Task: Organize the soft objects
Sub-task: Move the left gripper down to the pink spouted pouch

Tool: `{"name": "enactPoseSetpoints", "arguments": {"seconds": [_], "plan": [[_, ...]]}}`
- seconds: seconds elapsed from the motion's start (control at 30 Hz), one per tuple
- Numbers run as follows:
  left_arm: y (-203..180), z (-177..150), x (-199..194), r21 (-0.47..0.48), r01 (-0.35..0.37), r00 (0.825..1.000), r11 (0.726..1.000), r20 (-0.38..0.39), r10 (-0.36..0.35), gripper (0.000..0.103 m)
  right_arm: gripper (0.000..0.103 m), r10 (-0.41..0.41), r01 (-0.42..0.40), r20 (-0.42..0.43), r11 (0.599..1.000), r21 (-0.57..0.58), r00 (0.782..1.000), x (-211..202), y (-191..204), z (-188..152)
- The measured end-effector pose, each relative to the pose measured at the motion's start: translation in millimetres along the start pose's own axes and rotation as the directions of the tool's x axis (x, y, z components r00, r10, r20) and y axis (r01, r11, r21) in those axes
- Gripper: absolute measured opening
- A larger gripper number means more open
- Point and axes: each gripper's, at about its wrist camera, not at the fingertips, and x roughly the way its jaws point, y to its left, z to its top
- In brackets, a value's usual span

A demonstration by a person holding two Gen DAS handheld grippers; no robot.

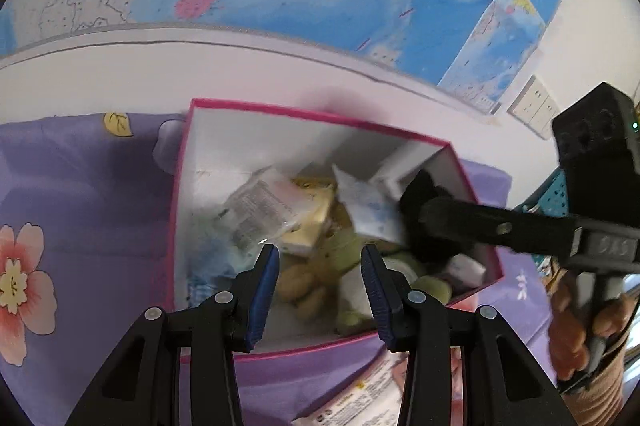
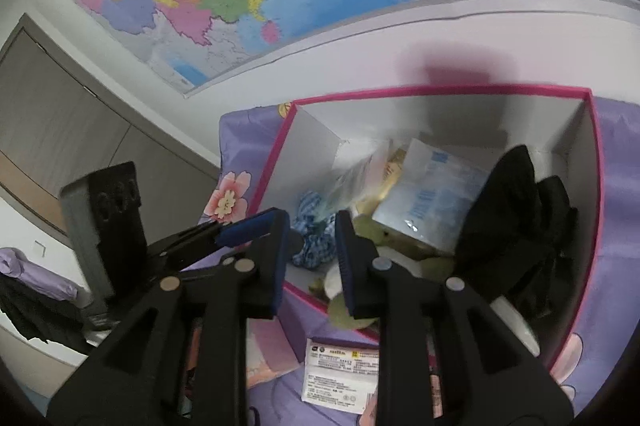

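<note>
We have the soft things gathered in the pink-rimmed box (image 2: 592,162), which sits just ahead of both sets of fingers on the purple flowered cloth (image 1: 80,186). Inside it lie a black garment (image 2: 516,226) slumped against the wall on the far side from our left gripper, a pale blue-printed packet (image 2: 432,202), a blue checked cloth (image 2: 316,226) just past the right gripper's near finger, a green plush toy (image 1: 352,246) and a clear-wrapped pack (image 1: 260,210) ahead of the left fingertips. Our left gripper (image 1: 320,286) hangs over the near rim with its jaws parted and nothing between the pads — empty. Our right gripper (image 2: 312,258) also stands with a gap between its pads; the plush and checked cloth show through that gap, but we judge they lie beyond it, not clamped. In the left view the right gripper's tip reaches into the black garment, and we cannot tell whether it touches it. One flat labelled packet (image 2: 340,374) lies outside the box, below the right fingers on the cloth. The risks we see: the two grippers crowd the same corner and may knock each other; the plush spills over the near rim and could drag out; a pad might snag the loose garment and lift it by accident.
</note>
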Motion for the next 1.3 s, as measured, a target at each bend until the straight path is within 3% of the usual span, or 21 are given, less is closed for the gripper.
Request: {"name": "enactPoseSetpoints", "arguments": {"seconds": [0.13, 0.47, 0.6, 0.8, 1.07, 1.3], "plan": [[3.5, -7.3, -10.0, -0.001, 0.016, 1.000, 1.000, 0.026, -0.016, 0.042, 0.026, 0.005, -0.005, 0.018, 1.000, 0.000, 1.000, -18.0, -2.8, -7.2], [-34.1, -38.3, -61.9, 0.098, 0.079, 0.992, 0.992, 0.091, -0.088, 0.044, 0.028, 0.185, -0.176, 0.102, 0.980, -0.091, 0.977, -92.1, 42.9, -38.9], [-51.5, -55.2, -71.6, 0.140, 0.116, 0.989, 0.983, 0.075, -0.127, 0.045, 0.034, 0.207, -0.187, 0.120, 0.969, -0.165, 0.971, -118.6, 68.1, -58.6], [-71.1, -80.3, -62.9, 0.167, 0.165, 0.986, 0.972, 0.000, -0.167, 0.045, 0.035, 0.200, -0.161, 0.152, 0.958, -0.239, 0.968, -161.5, 86.6, -95.4], [-76.4, -111.4, -18.5, 0.121, 0.181, 0.977, 0.976, -0.140, -0.164, 0.045, 0.038, 0.149, -0.114, 0.211, 0.979, -0.170, 0.966, -195.6, 47.1, -135.0], [-81.9, -128.9, 9.4, 0.107, 0.153, 0.968, 0.982, -0.218, -0.127, 0.045, 0.039, 0.036, -0.039, 0.138, 0.999, 0.018, 0.990, -160.2, -36.7, -160.6]]}}
